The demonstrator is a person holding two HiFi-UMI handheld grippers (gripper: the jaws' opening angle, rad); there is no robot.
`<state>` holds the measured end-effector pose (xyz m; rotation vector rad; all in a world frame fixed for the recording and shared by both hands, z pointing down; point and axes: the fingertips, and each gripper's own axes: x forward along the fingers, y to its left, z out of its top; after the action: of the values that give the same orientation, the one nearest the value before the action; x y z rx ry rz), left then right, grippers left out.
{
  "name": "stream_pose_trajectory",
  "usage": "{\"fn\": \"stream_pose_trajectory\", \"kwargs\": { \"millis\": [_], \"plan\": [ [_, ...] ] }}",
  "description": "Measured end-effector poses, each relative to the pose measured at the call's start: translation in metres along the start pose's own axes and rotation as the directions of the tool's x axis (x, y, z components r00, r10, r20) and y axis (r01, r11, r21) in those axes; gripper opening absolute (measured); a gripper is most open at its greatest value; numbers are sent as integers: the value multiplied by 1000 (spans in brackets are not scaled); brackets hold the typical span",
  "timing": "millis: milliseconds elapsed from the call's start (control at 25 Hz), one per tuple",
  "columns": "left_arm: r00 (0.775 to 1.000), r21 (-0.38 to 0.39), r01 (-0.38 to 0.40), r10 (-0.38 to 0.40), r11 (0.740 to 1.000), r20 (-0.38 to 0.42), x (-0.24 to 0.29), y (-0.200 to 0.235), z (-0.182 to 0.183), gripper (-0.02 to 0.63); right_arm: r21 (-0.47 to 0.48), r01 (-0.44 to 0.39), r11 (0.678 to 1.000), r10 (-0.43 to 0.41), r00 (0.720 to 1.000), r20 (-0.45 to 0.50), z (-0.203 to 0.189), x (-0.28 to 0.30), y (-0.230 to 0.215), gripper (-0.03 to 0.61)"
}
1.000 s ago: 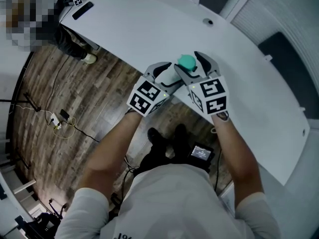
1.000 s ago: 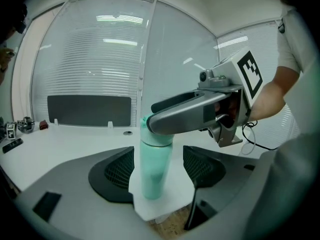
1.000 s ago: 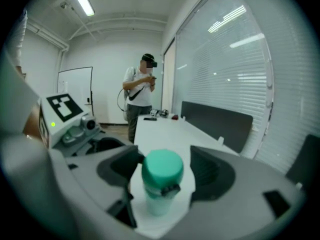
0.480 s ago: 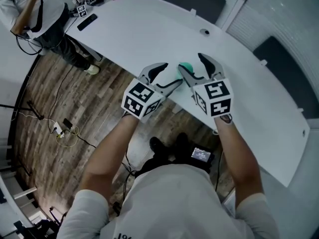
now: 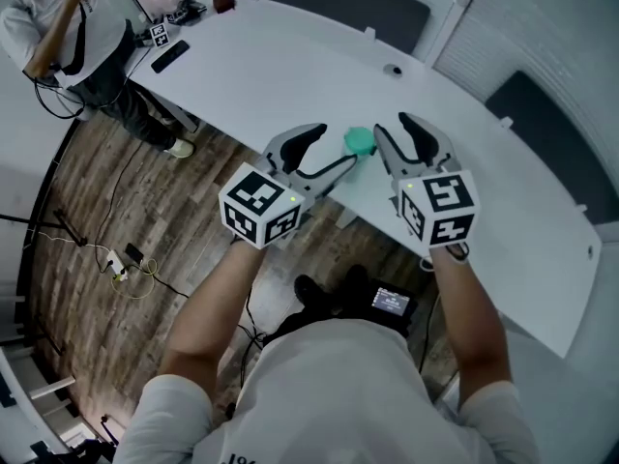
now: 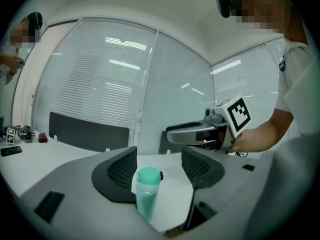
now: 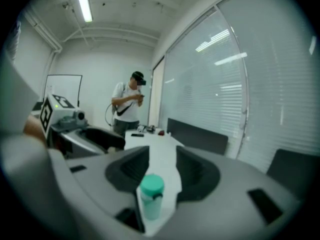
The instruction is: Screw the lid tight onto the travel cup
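A translucent travel cup (image 5: 360, 141) with a green lid stands upright near the front edge of the white table (image 5: 290, 75), its lid on top. My left gripper (image 5: 334, 146) hovers just left of it, open and not touching it. To the right of the cup is my right gripper (image 5: 394, 127); its jaws have just been closing partway, with nothing pressed between them. In the left gripper view the cup (image 6: 147, 191) stands below and between the open jaws. The right gripper view shows the cup (image 7: 151, 196) the same way, free of the pads.
A black remote (image 5: 169, 56) and a marker cube (image 5: 160, 35) lie at the table's far left end, where a person (image 5: 68, 27) stands. Dark chair backs (image 5: 377, 8) line the far side. Below the table edge are wooden floor and cables (image 5: 116, 259).
Both grippers have risen and drawn back from the cup, which stays on the table. The right jaws, earlier wide around the green lid, now stand narrower and clear of it.
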<state>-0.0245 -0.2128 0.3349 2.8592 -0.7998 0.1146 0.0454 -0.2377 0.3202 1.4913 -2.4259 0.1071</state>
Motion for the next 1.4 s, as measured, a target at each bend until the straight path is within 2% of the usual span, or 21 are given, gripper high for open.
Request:
{"fn": "stream_pose_trajectory", "kwargs": {
  "millis": [120, 200, 400, 680, 840, 1400],
  "plan": [
    [999, 2, 19, -19, 1000, 38, -12, -10, 13, 265, 45, 19, 999, -20, 1000, 15, 4, -13, 1, 115],
    [998, 3, 27, -27, 1000, 64, -21, -15, 20, 238, 67, 30, 997, -32, 999, 28, 6, -20, 2, 87],
    [992, -22, 35, -32, 999, 126, -47, -21, 31, 156, 117, 60, 991, -66, 997, 45, 8, -37, 10, 56],
    [988, -91, 17, -3, 996, 153, -81, -32, 26, 72, 149, 89, 985, -93, 996, 19, 2, -63, 22, 38],
    [989, -138, -2, 23, 990, 148, -91, -38, 13, 51, 128, 71, 989, -75, 997, 27, -3, -75, 27, 37],
    [984, -196, -86, 114, 977, 135, -92, -103, 0, 38, 85, -27, 996, 28, 1000, -2, -24, -116, 13, 29]
  ]
}}
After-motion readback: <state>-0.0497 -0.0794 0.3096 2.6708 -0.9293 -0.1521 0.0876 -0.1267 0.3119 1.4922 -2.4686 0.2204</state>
